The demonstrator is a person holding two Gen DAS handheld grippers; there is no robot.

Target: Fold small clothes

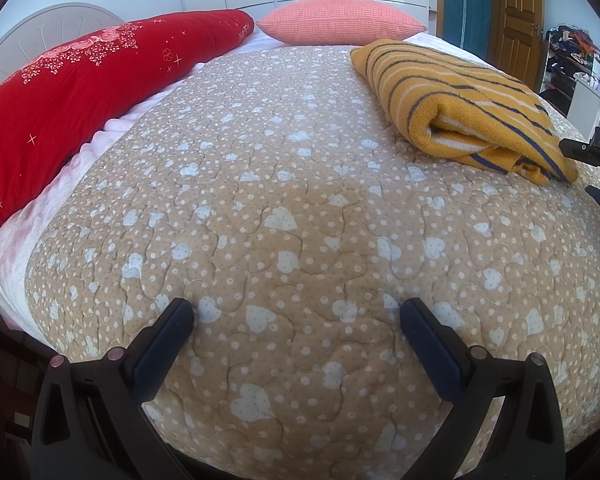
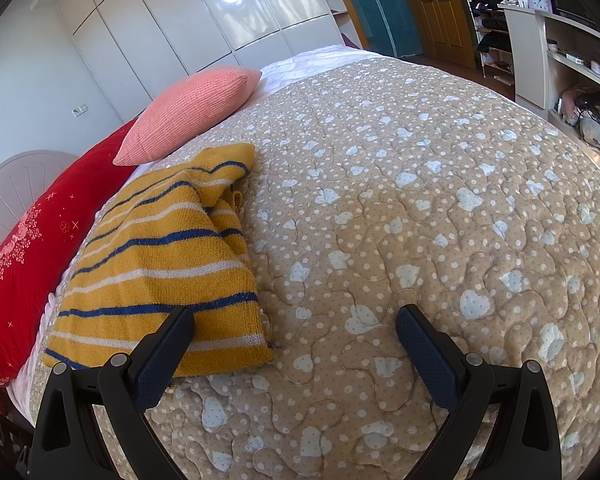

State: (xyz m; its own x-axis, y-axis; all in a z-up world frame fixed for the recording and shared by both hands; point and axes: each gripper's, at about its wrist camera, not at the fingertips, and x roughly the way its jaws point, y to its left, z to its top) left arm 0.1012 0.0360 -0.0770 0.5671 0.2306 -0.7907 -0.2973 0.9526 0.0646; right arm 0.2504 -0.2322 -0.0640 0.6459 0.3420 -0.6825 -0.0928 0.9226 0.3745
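Observation:
A folded mustard-yellow knit sweater [image 1: 464, 108] with navy and white stripes lies on the beige quilt [image 1: 284, 208] at the far right in the left wrist view. In the right wrist view the sweater [image 2: 160, 264] lies at the left, close to my gripper. My left gripper [image 1: 298, 316] is open and empty above the bare quilt, well to the left of the sweater. My right gripper [image 2: 296, 320] is open and empty; its left finger [image 2: 168, 344] overlaps the sweater's near edge. The right gripper's tips [image 1: 592, 168] show at the right edge of the left wrist view, beside the sweater.
A red floral pillow [image 1: 80, 96] and a pink cushion [image 1: 340, 20] lie at the head of the bed. White wardrobe doors [image 2: 204, 16] stand behind. A wooden door [image 2: 436, 4], shelves and a desk with clutter [image 2: 572, 80] are beyond the bed's right side.

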